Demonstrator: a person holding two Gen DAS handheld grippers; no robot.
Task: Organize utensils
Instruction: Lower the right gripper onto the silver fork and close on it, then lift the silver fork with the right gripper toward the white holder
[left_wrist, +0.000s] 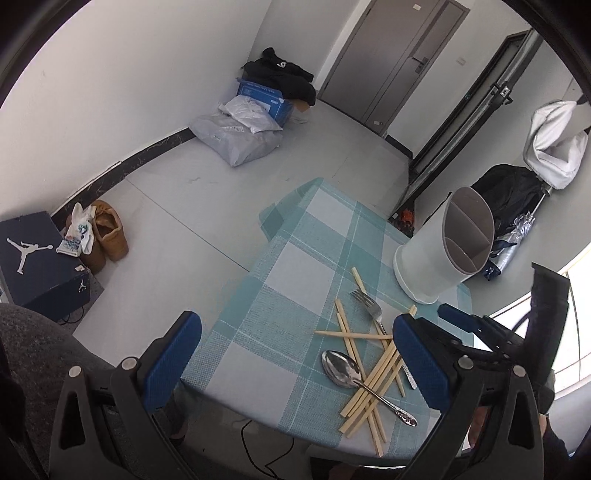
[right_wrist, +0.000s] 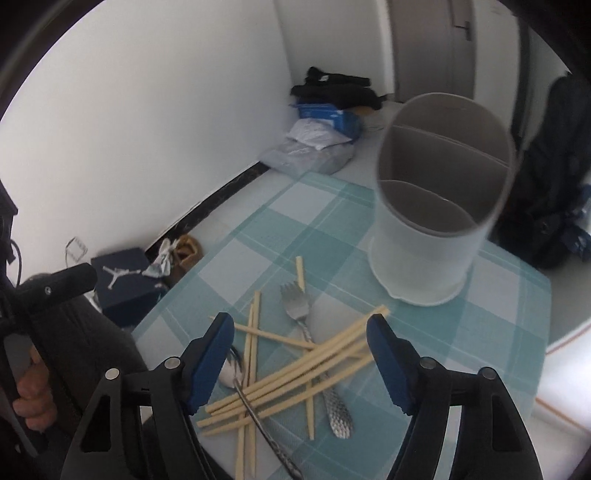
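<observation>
A pile of several pale wooden chopsticks (right_wrist: 295, 373) lies crossed on the teal plaid tablecloth (right_wrist: 480, 332), with a metal fork (right_wrist: 295, 306) and a metal spoon (right_wrist: 231, 373) among them. My right gripper (right_wrist: 301, 350) hovers open above the pile, nothing between its pads. Behind stands a white divided utensil holder (right_wrist: 424, 258), upright and empty. In the left wrist view, my left gripper (left_wrist: 299, 347) is open over the table's near edge, left of the chopsticks (left_wrist: 373, 373), spoon (left_wrist: 341, 369) and fork (left_wrist: 369, 304). The holder (left_wrist: 424, 266) stands at the far right.
The tablecloth (left_wrist: 295, 258) ends at the table's left edge above grey floor. On the floor are a dark shoe box (left_wrist: 33, 258), tan shoes (left_wrist: 109, 236) and grey bags (left_wrist: 236, 140). A black backpack (right_wrist: 554, 166) sits right of the table. A hand (right_wrist: 33, 395) grips the left tool.
</observation>
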